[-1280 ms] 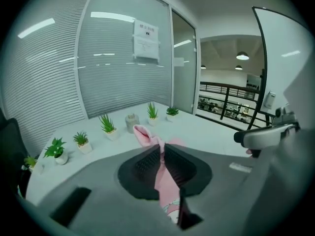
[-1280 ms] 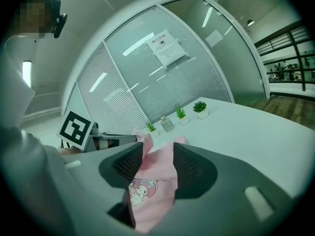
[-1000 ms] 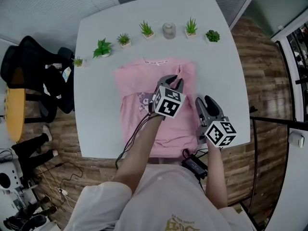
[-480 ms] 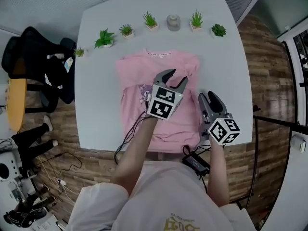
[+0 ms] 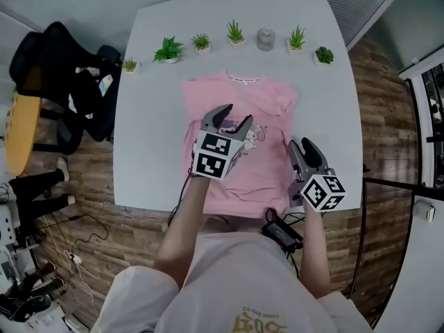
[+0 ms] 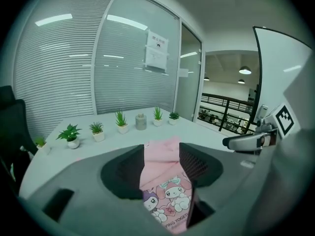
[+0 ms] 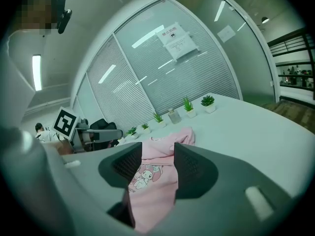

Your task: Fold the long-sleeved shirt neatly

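The pink long-sleeved shirt (image 5: 239,151) lies flat on the white worktop (image 5: 152,116). Over the shirt's middle the left gripper (image 5: 234,114) has just been opening, its fingers spread around nothing. At the shirt's right edge the right gripper (image 5: 303,144) holds its fingers apart, seemingly clear of the fabric.

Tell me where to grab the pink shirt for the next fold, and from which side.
Likely the hem corners, coming from the near side. The shirt lies flat with its collar far away, and the hem reaches the near table edge, so its edge is free to pinch there.
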The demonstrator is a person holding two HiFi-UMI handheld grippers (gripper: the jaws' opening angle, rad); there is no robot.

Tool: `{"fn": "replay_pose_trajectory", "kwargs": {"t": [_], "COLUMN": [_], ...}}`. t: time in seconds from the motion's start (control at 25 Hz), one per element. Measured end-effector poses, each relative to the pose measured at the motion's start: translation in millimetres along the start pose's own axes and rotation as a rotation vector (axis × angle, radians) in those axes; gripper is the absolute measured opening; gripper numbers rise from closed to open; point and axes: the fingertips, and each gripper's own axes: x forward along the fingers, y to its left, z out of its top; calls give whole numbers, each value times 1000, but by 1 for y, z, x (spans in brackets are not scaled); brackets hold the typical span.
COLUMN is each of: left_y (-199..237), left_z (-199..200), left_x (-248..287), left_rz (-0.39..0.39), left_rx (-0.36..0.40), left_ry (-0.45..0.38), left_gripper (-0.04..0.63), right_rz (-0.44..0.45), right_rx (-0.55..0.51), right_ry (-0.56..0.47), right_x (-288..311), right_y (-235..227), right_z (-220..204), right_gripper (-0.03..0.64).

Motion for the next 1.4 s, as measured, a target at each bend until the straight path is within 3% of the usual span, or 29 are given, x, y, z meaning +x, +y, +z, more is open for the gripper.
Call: {"fn": "replay_pose_trajectory", "kwargs": {"t": [0.4, 0.64, 0.96, 1.4], "left_y": [11, 8, -4, -17], "left_z": [-32, -73, -146, -222], "left_x": [-86, -137, -173, -192], "left_rz": [34, 48, 62, 77], "left_rx": [-10, -62, -101, -88], "left_ry": [-28, -24, 66, 204], "left_gripper": [232, 232, 239, 241], "right_rz": [-46, -73, -105, -97], "right_rx": [-74, -99, -133, -256], "right_ry": [25, 22, 93, 231], "right_x": [-43, -81, -117, -130], "right_y": [41, 60, 58, 49], "right_z": [-37, -62, -104, -156], "right_gripper": [204, 206, 210, 219]}}
